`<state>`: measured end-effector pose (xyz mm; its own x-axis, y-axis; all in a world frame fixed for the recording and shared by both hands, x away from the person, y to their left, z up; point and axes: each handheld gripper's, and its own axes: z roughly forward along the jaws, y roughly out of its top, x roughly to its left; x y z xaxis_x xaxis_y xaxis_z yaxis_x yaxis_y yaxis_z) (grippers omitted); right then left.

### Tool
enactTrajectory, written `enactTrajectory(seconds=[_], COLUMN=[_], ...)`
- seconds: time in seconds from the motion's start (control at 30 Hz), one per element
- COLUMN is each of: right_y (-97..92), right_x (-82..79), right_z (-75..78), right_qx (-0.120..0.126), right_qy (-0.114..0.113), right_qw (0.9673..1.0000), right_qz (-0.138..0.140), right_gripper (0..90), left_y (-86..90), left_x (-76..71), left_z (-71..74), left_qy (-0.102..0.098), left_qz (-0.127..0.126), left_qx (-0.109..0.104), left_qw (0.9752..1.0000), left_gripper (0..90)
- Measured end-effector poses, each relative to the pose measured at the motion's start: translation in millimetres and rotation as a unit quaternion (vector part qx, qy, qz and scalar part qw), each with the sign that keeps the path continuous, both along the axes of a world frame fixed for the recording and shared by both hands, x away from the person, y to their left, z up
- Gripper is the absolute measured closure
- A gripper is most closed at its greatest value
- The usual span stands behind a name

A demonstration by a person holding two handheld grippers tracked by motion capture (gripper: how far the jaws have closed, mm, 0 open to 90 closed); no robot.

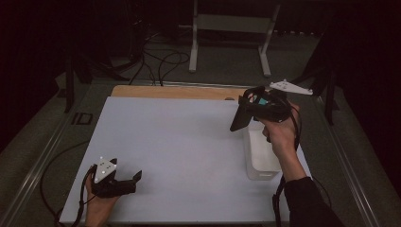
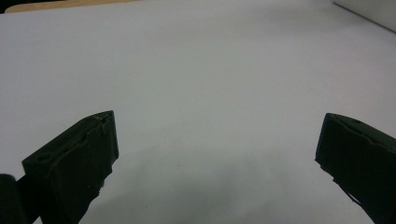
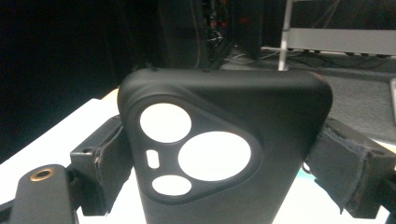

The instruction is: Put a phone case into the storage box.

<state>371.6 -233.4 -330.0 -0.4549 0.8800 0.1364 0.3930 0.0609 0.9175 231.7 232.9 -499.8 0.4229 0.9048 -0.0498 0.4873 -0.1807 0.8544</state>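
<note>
Sitting clamped between the right gripper's point(image 3: 219, 158) fingers: a black phone case point(image 3: 224, 140).

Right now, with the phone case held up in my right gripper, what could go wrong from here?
The right gripper pinches the black phone case only by its side edges, up in the air; a soft case may flex and slip out. It hangs beside the white bin, so a swing could knock the bin's rim. The left gripper rests open on the table, too far off to catch a drop.

Right gripper point(image 1: 243, 113) raised (jaws clamped), left gripper point(image 1: 132, 182) low
</note>
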Motion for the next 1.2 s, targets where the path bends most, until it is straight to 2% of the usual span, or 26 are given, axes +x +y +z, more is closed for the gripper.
enactTrajectory(seconds=[0.4,0.7,1.0,1.2], right_y=[-9.0,-13.1,-20.0,-24.0], right_x=[16.6,27.6,38.7,48.2], right_z=[-1.5,-0.4,0.9,-4.2], right_qx=[-0.011,-0.025,-0.034,-0.043], right_qy=[0.007,0.004,0.002,0.010], right_qw=[0.9993,0.9977,0.9951,0.9927], right_qz=[-0.035,-0.062,-0.093,-0.112], right_gripper=[13.8,13.8,13.7,13.7], left_y=[0.0,0.3,0.4,0.1], left_x=[0.0,0.3,0.0,0.5], left_z=[-0.4,-0.7,-0.6,-0.7], left_qy=[-0.001,-0.002,-0.001,-0.001], left_qz=[0.002,0.003,0.005,0.004], left_qx=[0.000,-0.001,-0.001,0.000], left_qw=[1.0000,1.0000,1.0000,1.0000], left_gripper=[0.0,0.0,0.0,0.0])
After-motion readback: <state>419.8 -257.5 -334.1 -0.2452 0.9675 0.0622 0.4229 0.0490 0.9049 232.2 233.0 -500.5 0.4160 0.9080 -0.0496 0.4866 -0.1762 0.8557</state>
